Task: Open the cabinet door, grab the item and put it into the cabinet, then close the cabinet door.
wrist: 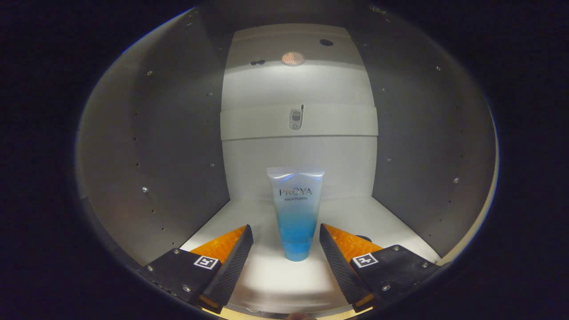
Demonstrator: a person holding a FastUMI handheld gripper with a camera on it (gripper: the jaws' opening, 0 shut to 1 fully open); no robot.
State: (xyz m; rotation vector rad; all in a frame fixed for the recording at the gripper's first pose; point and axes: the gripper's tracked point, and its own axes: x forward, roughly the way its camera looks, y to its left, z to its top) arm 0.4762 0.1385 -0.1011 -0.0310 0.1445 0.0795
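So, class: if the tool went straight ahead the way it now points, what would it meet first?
The tool is open, with the upright blue tube standing between its fingers. Going straight on, it would probably meet that tube first, well before the cabinet's back wall.

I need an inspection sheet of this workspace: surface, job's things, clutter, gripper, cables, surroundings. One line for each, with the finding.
Surface: pale cabinet floor, bare and lit ahead of the fingers.
Job's things: blue tube stands upright on its cap inside the cabinet, between the fingers.
Clutter: nothing seen.
Gripper: gripper open, its fingers apart on either side of the tube, not touching it.
Cables: nothing seen.
Surroundings: grey side walls with small holes; back wall with a horizontal rail and a round light spot.
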